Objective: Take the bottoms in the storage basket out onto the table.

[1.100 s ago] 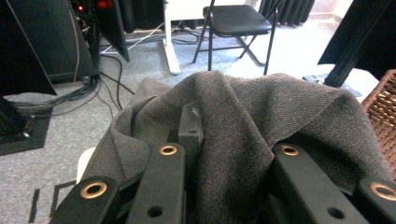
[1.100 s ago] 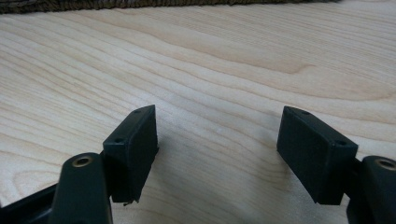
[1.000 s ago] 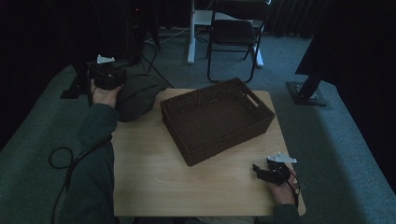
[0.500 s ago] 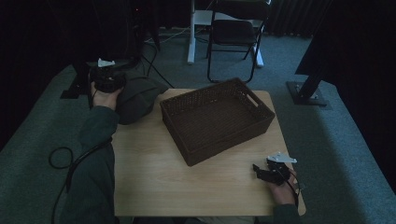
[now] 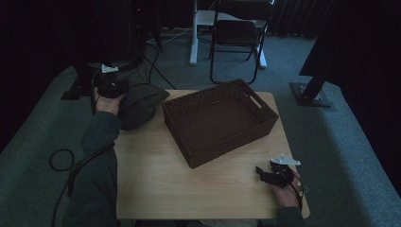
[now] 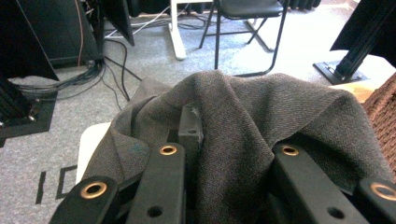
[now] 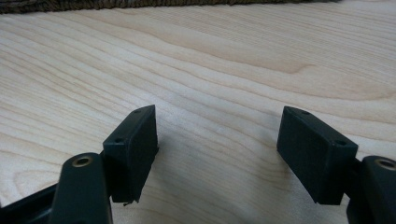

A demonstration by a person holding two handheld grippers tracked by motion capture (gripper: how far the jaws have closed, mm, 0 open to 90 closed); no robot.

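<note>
**Desk:** Cloth (image 6: 261,121) first — where is it, and what has hold of it?

**Photographer:** It is bunched in the left hand-held gripper (image 6: 229,154), whose black jaws are pinched on a thick fold of the grey fabric. From the high view, that hand-held gripper (image 5: 109,85) is at the worktop's far left corner, with the cloth (image 5: 139,105) heaped partly over the edge, just beside the basket (image 5: 220,120).

**Desk:** And the other one?

**Photographer:** The right hand-held gripper (image 7: 217,149) has its jaws spread wide with nothing between them, just above bare wood. It sits near the front right corner of the worktop (image 5: 189,189), well apart from the cloth.

**Desk:** Which step would you call this?

**Photographer:** My reading: the grasp is made and the carry is about to start. The basket looks empty, so it seems the likely place for the cloth.

**Desk:** What does the next move need?

**Photographer:** Probably a lift high enough for the hanging fabric to clear the basket's near rim, then a swing across over its middle. The loose folds could snag on the wicker; the idle hand-held gripper could steady the basket.
</note>
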